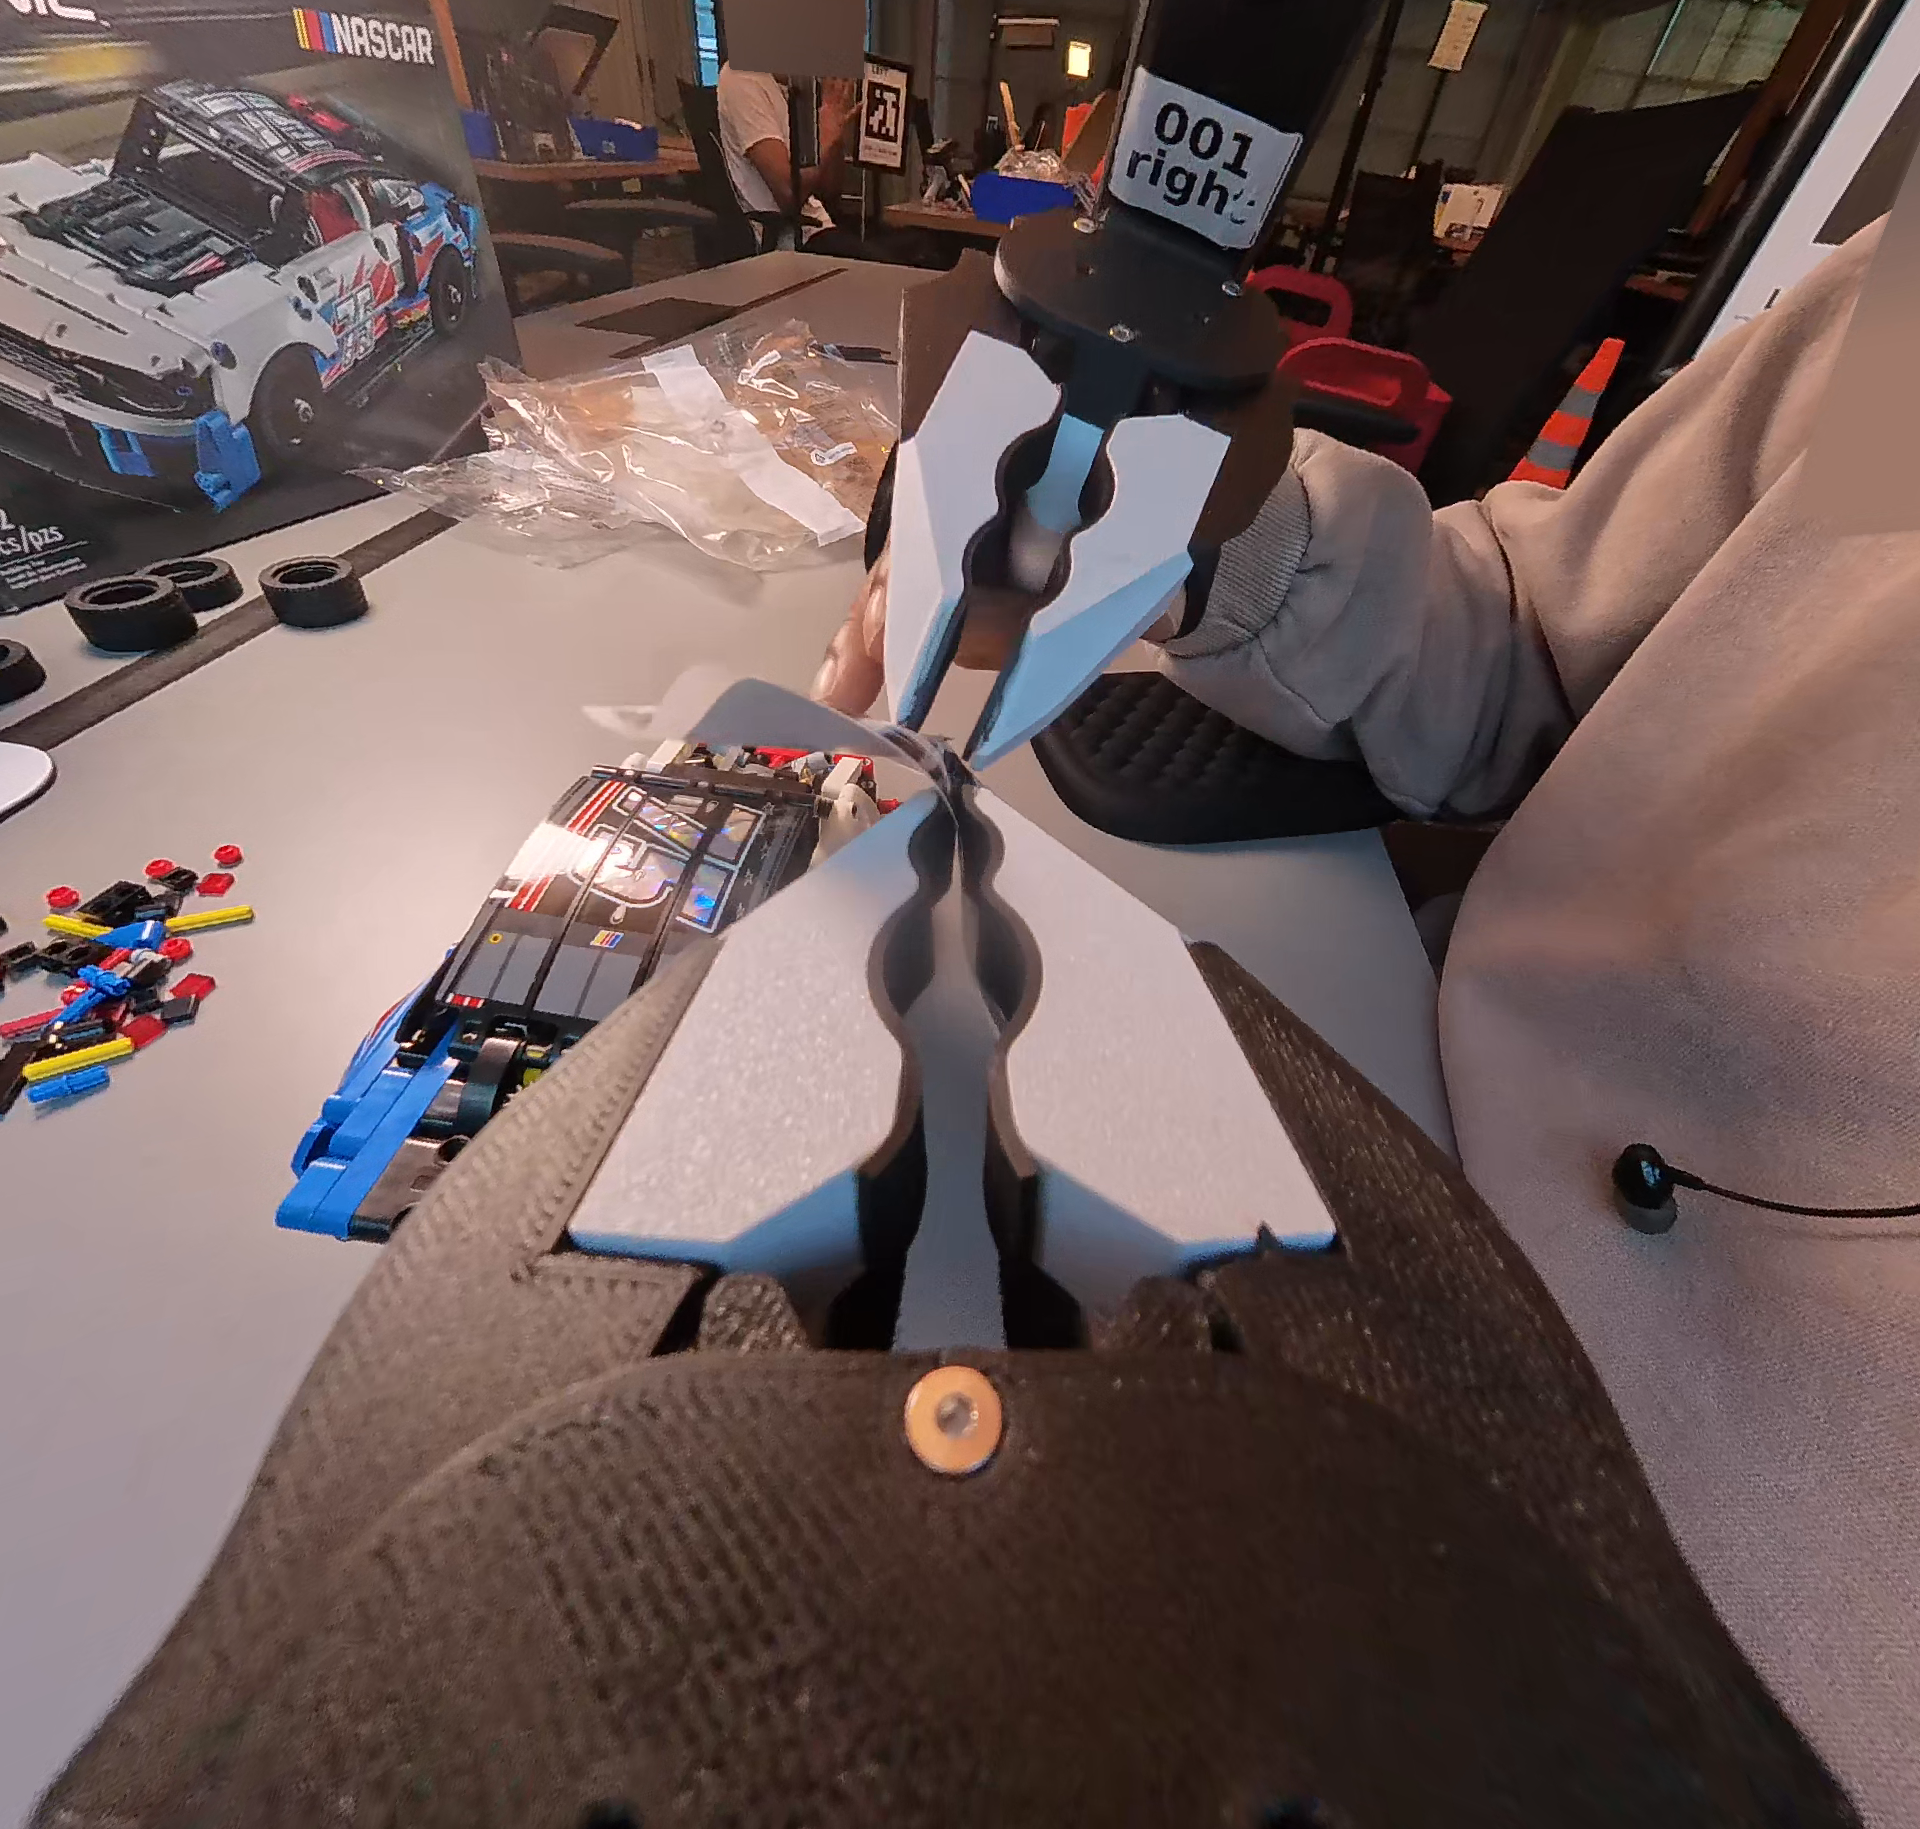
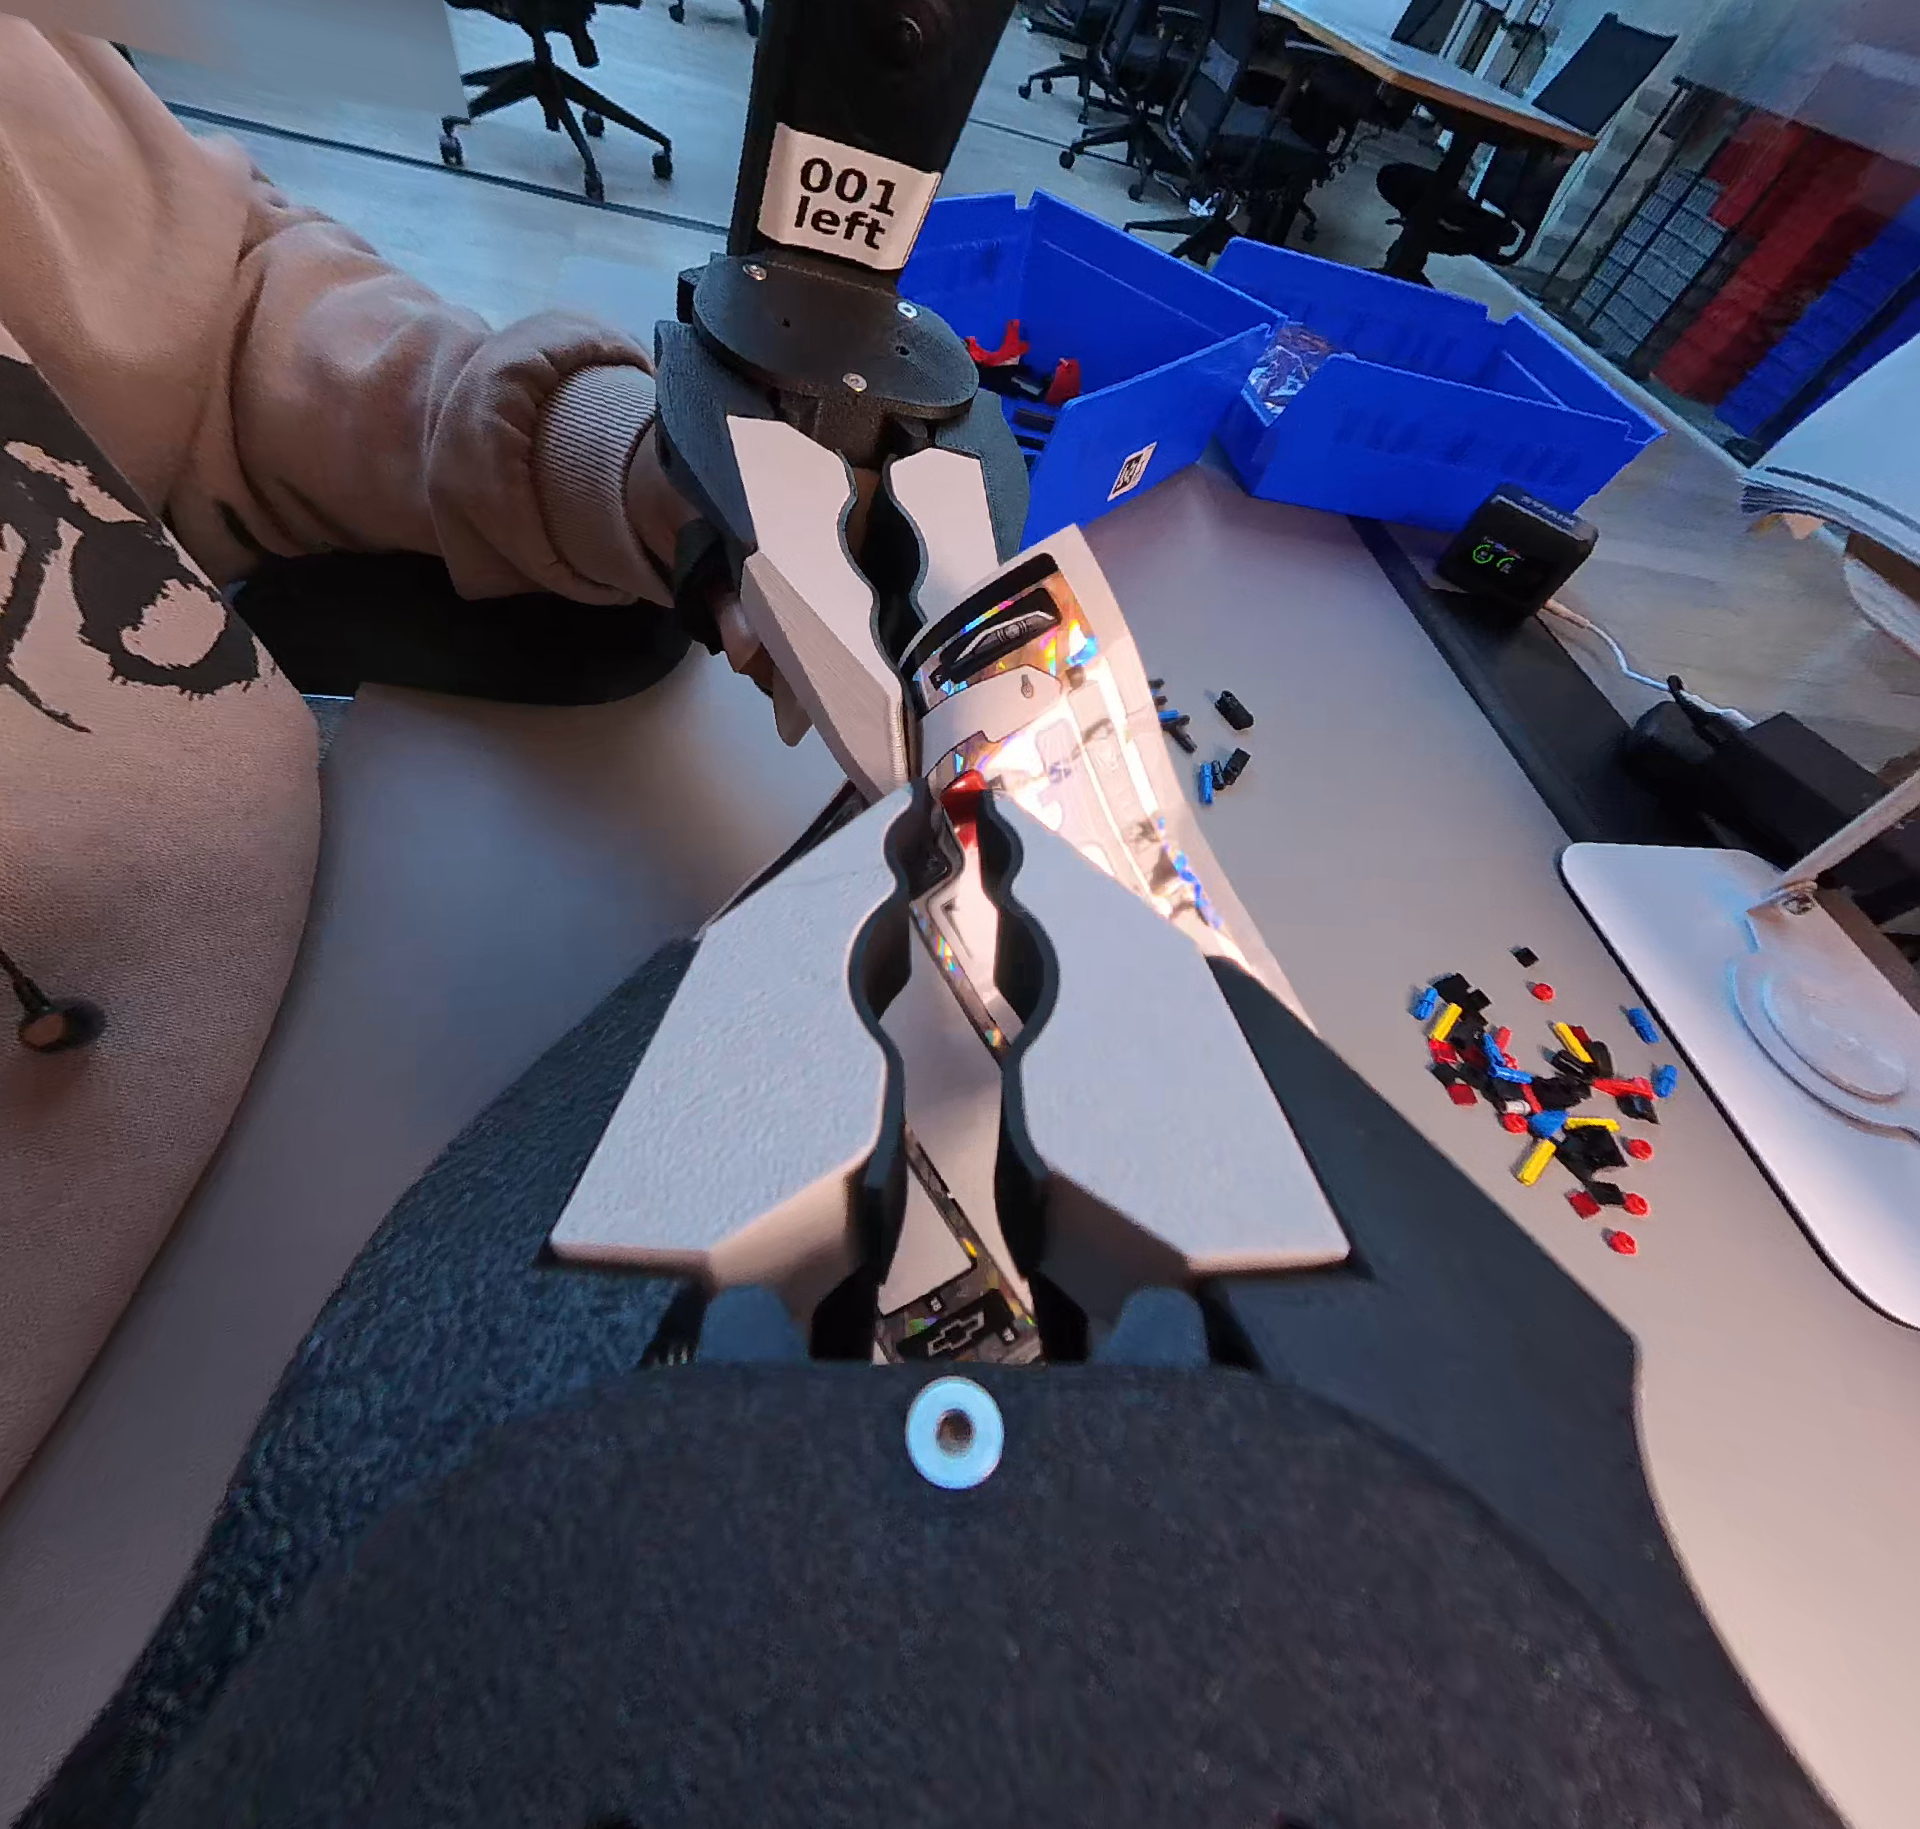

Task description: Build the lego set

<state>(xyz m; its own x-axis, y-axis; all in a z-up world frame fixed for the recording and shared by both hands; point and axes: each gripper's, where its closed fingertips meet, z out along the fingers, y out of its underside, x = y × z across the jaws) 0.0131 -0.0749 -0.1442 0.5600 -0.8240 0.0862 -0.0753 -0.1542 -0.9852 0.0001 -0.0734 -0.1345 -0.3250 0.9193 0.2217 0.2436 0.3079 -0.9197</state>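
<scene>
Both hand-held grippers meet tip to tip over the bench [image 1: 312,1364]: the left hand-held gripper [image 1: 951,803] is pinched shut on an edge of the shiny sticker sheet [image 2: 1049,771], and the right hand-held gripper [image 2: 940,808] is clamped on that sheet too. The half-built lego car [image 1: 582,938] sits on the bench right under them. A pile of loose lego pieces [image 2: 1538,1093] lies off to the side, beside a white lamp base [image 2: 1766,1031].

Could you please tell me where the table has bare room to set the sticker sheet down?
Bare table lies between the tyres, the loose pieces and the car. Another free patch sits between the car and the person's sweater. It is crowded by the loose pieces and lamp base.
</scene>
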